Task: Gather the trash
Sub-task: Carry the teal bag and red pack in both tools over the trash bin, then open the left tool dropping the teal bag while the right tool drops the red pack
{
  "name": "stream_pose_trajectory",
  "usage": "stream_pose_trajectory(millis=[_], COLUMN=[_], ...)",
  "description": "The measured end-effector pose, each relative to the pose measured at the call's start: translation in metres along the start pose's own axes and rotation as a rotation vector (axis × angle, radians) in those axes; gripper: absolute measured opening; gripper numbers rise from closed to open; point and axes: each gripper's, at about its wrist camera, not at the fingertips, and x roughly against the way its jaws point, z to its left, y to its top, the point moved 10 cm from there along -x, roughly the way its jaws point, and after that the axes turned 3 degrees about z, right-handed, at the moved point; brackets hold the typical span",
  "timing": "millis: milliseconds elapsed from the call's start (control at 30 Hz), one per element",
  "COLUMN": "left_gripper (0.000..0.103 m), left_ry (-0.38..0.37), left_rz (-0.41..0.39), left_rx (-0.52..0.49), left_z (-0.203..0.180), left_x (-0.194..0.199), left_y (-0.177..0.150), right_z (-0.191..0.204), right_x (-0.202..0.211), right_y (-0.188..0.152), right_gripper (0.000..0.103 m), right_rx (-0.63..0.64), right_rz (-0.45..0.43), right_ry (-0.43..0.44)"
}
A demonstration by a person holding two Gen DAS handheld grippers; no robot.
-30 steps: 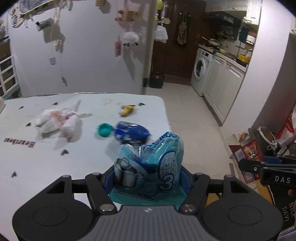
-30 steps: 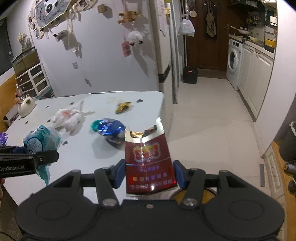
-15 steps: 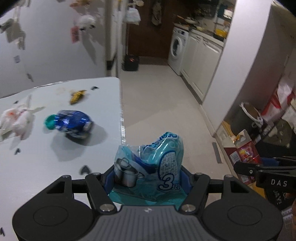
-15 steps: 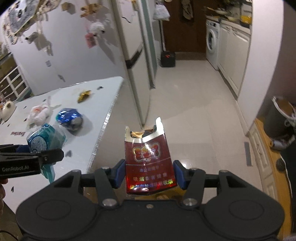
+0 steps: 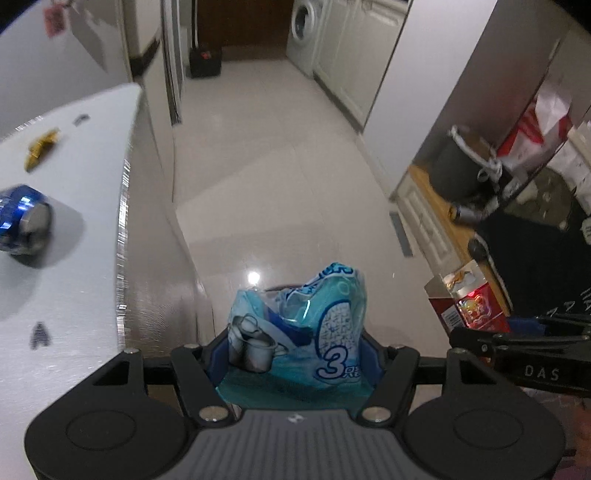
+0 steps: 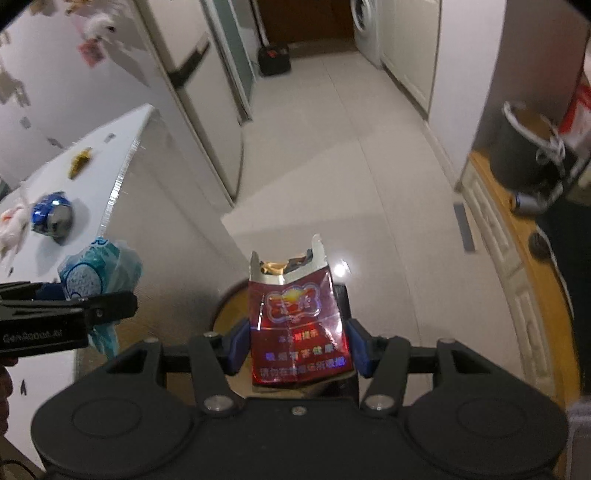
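Observation:
My left gripper (image 5: 295,354) is shut on a crumpled blue plastic wrapper (image 5: 299,325) and holds it past the white table's (image 5: 66,295) right edge, above the floor. My right gripper (image 6: 295,343) is shut on a torn red cigarette pack (image 6: 297,332), held over a round brown bin (image 6: 229,314) below it. In the right wrist view the left gripper (image 6: 66,317) with the wrapper (image 6: 96,273) shows at left. A crushed blue can (image 5: 22,221), a gold wrapper (image 5: 40,147) and white crumpled tissue (image 6: 11,225) lie on the table.
A tiled floor (image 5: 280,166) runs to a washing machine (image 5: 306,33). A fridge (image 6: 207,110) stands beside the table. At right is a dark bucket (image 5: 465,166), a can (image 6: 528,201), red bags (image 5: 539,125) and a wooden ledge.
Both grippers swung right, away from the table and out over the floor, each holding its piece of trash. The table items slid to the left of both views.

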Motion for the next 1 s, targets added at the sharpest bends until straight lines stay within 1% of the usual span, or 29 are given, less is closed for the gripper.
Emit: stream_pose_trajectory(millis=[133, 233, 300, 433, 567, 633, 733, 833, 1000], left_gripper=[0.068, 0.068, 0.068, 0.068, 0.068, 0.069, 0.069, 0.069, 0.069], left_ry=[0.000, 0.010, 0.024, 0.019, -0.006, -0.022, -0.001, 0.000, 0.014], left_rz=[0.073, 0.127, 0.176, 0.262, 0.326, 0.361, 0.379, 0.386, 0.413], left_rx=[0.003, -0.016, -0.041, -0.085, -0.095, -0.117, -0.181, -0.241, -0.356], left_z=[-0.002, -0.004, -0.006, -0.010, -0.008, -0.008, -0.005, -0.005, -0.006], left_x=[-0.043, -0.075, -0.099, -0.141, -0.182, -0.203, -0.230, -0.259, -0.304], left_y=[0.000, -0.004, -0.012, -0.030, -0.046, -0.055, -0.063, -0.069, -0.088], right_z=[-0.007, -0.006, -0.005, -0.006, -0.015, -0.018, -0.023, -0.025, -0.016], right_x=[-0.030, -0.052, -0.068, -0.097, -0.126, -0.140, -0.166, -0.190, -0.235], right_y=[0.001, 0.004, 0.006, 0.008, 0.002, -0.003, -0.012, -0.017, -0.021], right_gripper=[0.056, 0.056, 0.056, 0.056, 0.056, 0.056, 0.056, 0.056, 0.056], right_rx=[-0.017, -0.015, -0.012, -0.011, -0.026, -0.036, -0.052, -0.075, -0.072], right_rz=[0.059, 0.088, 0.106, 0.142, 0.179, 0.193, 0.225, 0.247, 0.261], right_ry=[0.001, 0.012, 0.014, 0.017, 0.018, 0.033, 0.049, 0.074, 0.134])
